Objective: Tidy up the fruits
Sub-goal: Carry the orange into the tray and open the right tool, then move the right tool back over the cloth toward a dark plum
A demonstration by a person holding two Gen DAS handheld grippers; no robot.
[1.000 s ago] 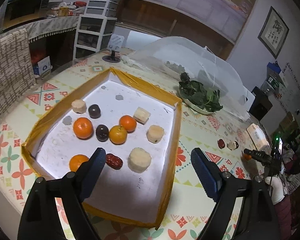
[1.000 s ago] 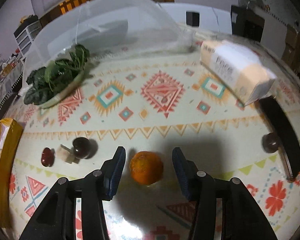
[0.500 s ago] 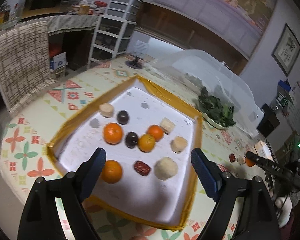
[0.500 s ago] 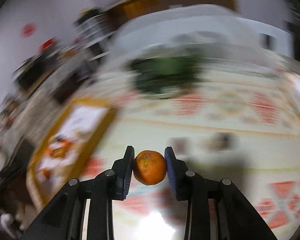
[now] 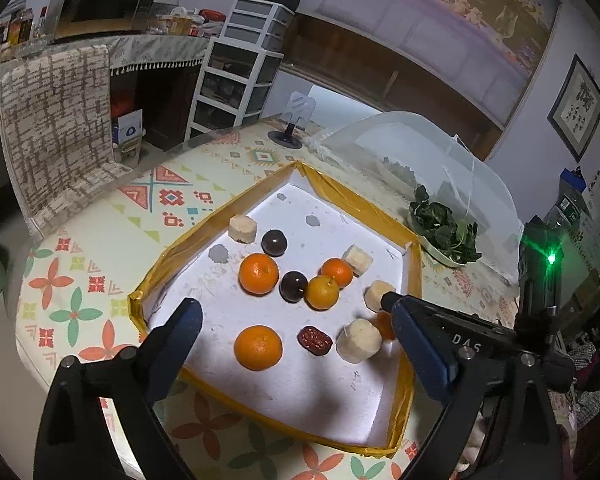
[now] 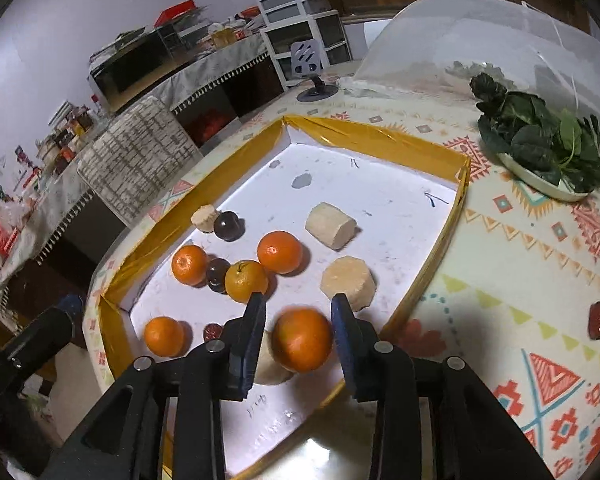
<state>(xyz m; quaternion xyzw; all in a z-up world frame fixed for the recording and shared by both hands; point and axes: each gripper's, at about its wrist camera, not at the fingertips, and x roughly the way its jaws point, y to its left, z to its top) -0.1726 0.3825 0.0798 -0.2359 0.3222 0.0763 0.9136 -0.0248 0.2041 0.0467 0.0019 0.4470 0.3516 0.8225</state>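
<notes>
Hovering over the tray (image 6: 380, 132), the right hand-held gripper (image 6: 298, 334) (jaws just opening) loosely brackets the orange (image 6: 302, 345).

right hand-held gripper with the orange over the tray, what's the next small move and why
Probably finish opening and lift away. The right hand-held gripper has just been opening; the orange sits blurred between its fingers, gaps on both sides, over the white floor of the tray.

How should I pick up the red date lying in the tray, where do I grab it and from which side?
Grip the date across its narrow middle, coming straight down from above. It lies flat, with its long axis running between the orange and the pale chunk, which crowds one end. Its near and far sides look free.
</notes>
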